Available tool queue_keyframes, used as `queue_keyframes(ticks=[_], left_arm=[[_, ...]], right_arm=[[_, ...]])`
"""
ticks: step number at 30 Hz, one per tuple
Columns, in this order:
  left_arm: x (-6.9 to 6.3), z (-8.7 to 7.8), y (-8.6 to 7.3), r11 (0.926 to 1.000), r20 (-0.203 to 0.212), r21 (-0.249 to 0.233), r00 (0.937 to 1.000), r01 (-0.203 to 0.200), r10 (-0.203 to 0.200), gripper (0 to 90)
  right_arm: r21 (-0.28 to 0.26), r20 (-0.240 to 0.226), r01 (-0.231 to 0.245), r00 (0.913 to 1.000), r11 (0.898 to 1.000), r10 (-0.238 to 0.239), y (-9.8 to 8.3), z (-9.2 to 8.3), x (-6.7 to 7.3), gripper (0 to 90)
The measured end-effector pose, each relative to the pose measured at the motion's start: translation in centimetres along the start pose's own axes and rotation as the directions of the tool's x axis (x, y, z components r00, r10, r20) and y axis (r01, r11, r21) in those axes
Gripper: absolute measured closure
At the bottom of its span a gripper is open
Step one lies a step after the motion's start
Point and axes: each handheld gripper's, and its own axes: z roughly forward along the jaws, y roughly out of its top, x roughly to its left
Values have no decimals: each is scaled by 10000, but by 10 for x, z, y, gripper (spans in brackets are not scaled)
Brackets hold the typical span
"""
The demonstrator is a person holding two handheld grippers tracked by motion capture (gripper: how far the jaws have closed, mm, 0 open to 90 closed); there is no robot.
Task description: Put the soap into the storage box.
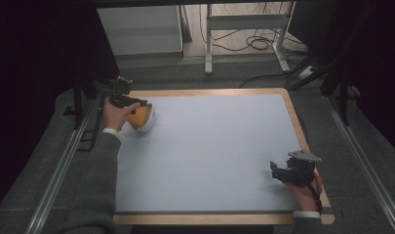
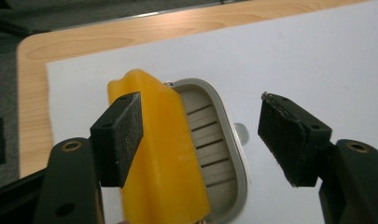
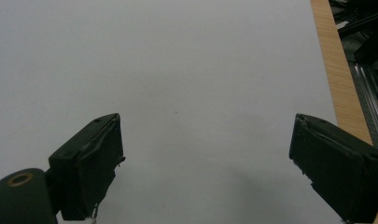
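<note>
Grey sleeves (image 1: 95, 185), white cuffs (image 1: 112, 132), black matte fingers (image 2: 119, 137).

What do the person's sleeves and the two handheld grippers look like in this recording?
Both forearms wear grey sleeves with white cuffs. The left gripper and right gripper are black, each with two blocky jaws faced with dark pads and brass-coloured pivot rings. The right gripper carries a grey three-cornered plate and a black cable.
</note>
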Motion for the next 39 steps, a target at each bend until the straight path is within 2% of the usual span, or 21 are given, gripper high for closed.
queue_keyframes(ticks=[2, 4, 9, 11, 12, 14, 15, 17, 19, 20, 21, 24, 25, 26, 28, 30, 31, 32, 33, 37, 39], left_arm=[[-3, -3, -1, 9999, 294, 22, 9995, -148, 147, 305], [-6, -8, -5, 9996, 627, -164, 9978, -212, 222, 296], [-13, -14, -14, 9981, 771, -166, 9952, -593, 604, 283], [-20, -21, -23, 9946, 869, -544, 9919, -887, 932, 285], [-26, -25, -32, 9912, 1092, -754, 9871, -1089, 1167, 294], [-28, -27, -36, 9900, 1179, -746, 9847, -1199, 1281, 290], [-33, -30, -45, 9867, 1304, -690, 9792, -1473, 1553, 287], [-34, -32, -51, 9859, 1419, -677, 9766, -1532, 1615, 287], [-37, -37, -65, 9852, 1681, -727, 9717, -1555, 1658, 288], [-37, -37, -65, 9852, 1681, -727, 9717, -1555, 1658, 288], [-38, -40, -74, 9844, 1842, -703, 9677, -1615, 1719, 285], [-38, -43, -84, 9844, 1888, -811, 9674, -1561, 1690, 283], [-39, -44, -93, 9851, 2024, -786, 9651, -1528, 1659, 279], [-39, -44, -93, 9851, 2024, -786, 9651, -1528, 1659, 278], [-42, -44, -107, 9852, 2074, -916, 9649, -1451, 1614, 278], [-43, -44, -111, 9845, 2096, -1010, 9643, -1433, 1618, 280], [-46, -45, -120, 9838, 2091, -1230, 9657, -1305, 1542, 285], [-46, -45, -120, 9838, 2091, -1230, 9657, -1305, 1542, 284], [-48, -44, -128, 9841, 2215, -1243, 9632, -1268, 1521, 282], [-50, -43, -141, 9857, 2298, -1188, 9625, -1194, 1443, 277], [-49, -42, -150, 9874, 2510, -1187, 9590, -1048, 1320, 276]], right_arm=[[-1, 5, 0, 10000, 10000, 0, 0, 0, 0, 98], [-28, 8, 59, 10000, 10000, -59, 0, 0, 1, 98], [2, -12, 45, 10000, 10000, -45, 1, 0, 2, 98], [-9, -41, 56, 10000, 10000, -56, 1, 0, 2, 98], [-15, -45, 61, 10000, 10000, -61, 1, 0, 2, 98], [-11, -34, 77, 10000, 10000, -77, 1, 1, 2, 98], [-3, -13, 31, 10000, 10000, -31, 1, 1, 2, 98], [-16, -18, 43, 10000, 10000, -43, 2, 1, 2, 98], [-23, -49, 86, 10000, 10000, -86, 2, 0, 4, 98], [-23, -49, 86, 10000, 10000, -86, 2, 0, 4, 98], [-52, -47, 124, 9999, 9999, -124, 2, 0, 5, 98], [-60, -31, 132, 9999, 9999, -132, 3, -1, 5, 98], [-57, -18, 126, 9999, 9999, -126, 3, 0, 4, 98], [-57, -18, 126, 9999, 9999, -126, 3, 0, 4, 98], [-60, -17, 134, 9999, 9999, -135, 3, -1, 5, 98], [-67, -17, 132, 9999, 9999, -133, 3, -1, 5, 98], [-61, -11, 135, 9999, 9999, -135, 3, -1, 5, 98], [-61, -11, 135, 9999, 9999, -135, 3, -1, 5, 98], [-64, -14, 146, 9999, 9999, -146, 3, -1, 5, 98], [-69, 20, 102, 9999, 9999, -102, 3, -1, 4, 98], [-55, 8, 105, 9999, 9999, -105, 3, -1, 4, 98]])
